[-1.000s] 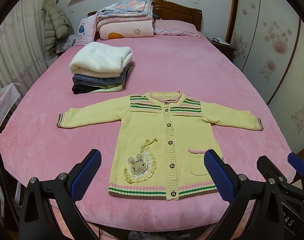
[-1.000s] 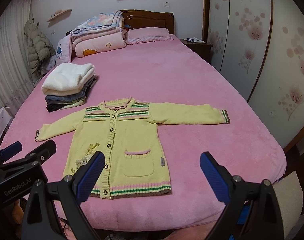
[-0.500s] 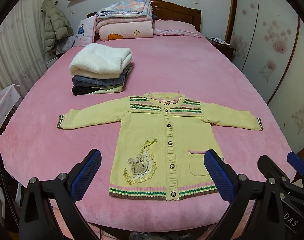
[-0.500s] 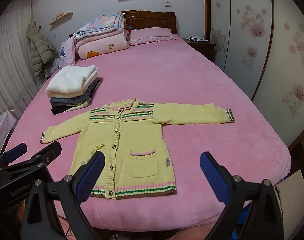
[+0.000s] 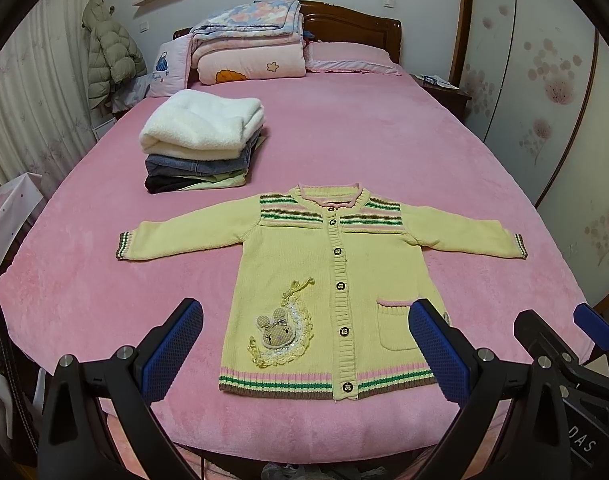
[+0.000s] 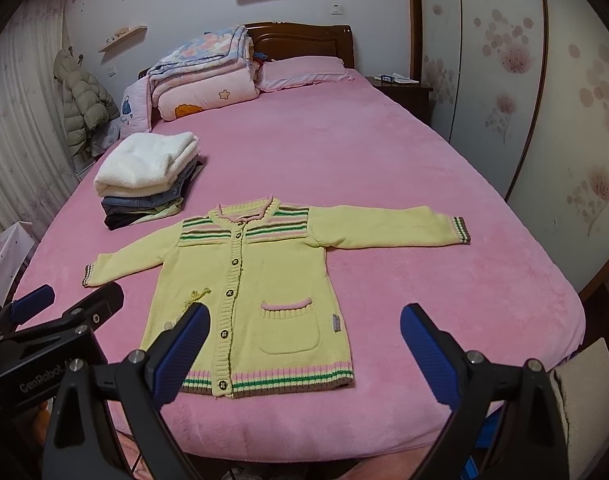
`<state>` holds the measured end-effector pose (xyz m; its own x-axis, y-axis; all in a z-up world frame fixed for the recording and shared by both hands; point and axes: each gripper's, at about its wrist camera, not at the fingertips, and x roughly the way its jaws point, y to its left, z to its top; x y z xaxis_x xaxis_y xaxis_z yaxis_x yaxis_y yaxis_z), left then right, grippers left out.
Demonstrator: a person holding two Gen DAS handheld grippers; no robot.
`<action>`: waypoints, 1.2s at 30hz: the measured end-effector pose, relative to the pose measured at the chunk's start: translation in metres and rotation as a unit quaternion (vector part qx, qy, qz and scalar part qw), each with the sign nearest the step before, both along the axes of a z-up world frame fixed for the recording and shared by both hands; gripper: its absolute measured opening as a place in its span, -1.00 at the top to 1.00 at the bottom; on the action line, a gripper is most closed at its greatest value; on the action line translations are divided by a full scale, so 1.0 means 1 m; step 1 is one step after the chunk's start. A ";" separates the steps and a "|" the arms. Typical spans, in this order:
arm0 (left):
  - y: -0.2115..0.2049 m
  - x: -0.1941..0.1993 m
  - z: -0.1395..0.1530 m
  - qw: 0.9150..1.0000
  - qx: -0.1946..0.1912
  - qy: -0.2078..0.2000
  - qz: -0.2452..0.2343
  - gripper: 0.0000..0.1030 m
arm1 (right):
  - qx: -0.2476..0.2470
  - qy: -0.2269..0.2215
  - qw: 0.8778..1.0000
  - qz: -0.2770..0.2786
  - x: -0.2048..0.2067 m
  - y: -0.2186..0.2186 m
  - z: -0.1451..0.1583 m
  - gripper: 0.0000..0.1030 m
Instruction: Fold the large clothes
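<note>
Even, soft indoor light, sharp focus, strong fisheye bending and dark vignette at edges.

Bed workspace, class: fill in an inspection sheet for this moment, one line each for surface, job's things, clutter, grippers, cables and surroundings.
Surface: pink bed cover, smooth.
Job's things: yellow cardigan lying flat, buttoned, both sleeves spread out, unfolded.
Clutter: stack of folded clothes beyond the cardigan's left sleeve; folded quilts and pillow at the headboard.
Grippers: left gripper and right gripper open, above the bed's near edge, holding nothing.
Cables: nothing seen on the bed.
Surroundings: puffer jacket hanging at left, wardrobe doors at right.
</note>
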<state>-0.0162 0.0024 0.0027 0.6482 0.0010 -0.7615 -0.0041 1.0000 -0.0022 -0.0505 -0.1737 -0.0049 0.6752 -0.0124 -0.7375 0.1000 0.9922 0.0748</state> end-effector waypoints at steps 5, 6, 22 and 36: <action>-0.001 0.000 0.000 1.000 0.000 0.001 -0.002 -0.98 | 0.001 0.002 1.000 -0.002 0.000 -0.001 -0.001 -0.88; -0.001 -0.001 0.000 1.000 0.000 0.001 -0.002 -0.98 | 0.001 0.001 1.000 -0.003 0.000 -0.001 -0.001 -0.88; -0.017 0.006 0.009 1.000 0.011 -0.007 -0.020 -0.98 | 0.002 -0.011 1.000 -0.016 0.007 -0.026 0.006 -0.88; -0.066 0.058 0.045 0.995 -0.009 -0.065 -0.069 -0.98 | -0.022 -0.053 0.997 -0.044 0.037 -0.071 0.024 -0.88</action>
